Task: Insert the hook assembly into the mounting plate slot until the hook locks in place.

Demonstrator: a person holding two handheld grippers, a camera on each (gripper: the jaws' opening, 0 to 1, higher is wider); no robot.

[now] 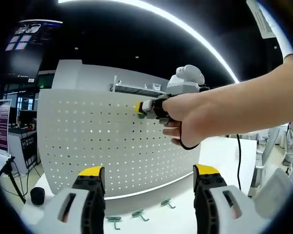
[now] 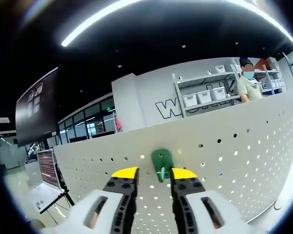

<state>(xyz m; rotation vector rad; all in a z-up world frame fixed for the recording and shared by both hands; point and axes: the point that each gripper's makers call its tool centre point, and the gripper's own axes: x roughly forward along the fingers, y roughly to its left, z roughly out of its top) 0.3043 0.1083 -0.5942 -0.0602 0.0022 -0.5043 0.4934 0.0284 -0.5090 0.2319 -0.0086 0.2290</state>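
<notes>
Right tool (image 2: 153,176) grips green hook (image 2: 162,162) against pegboard (image 2: 244,146).

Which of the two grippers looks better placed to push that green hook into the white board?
Right: the right gripper has the green hook between its jaws at the pegboard. The left gripper is open, back from it.

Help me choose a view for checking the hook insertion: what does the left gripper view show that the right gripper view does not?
Left gripper view: the person's hand holding the right gripper at the pegboard, the left gripper open, and spare hooks on the table.

Right gripper view: the green hook close up between the right gripper's jaws, against the board; shelving and a person beyond.

Both: the pegboard and right gripper.
</notes>
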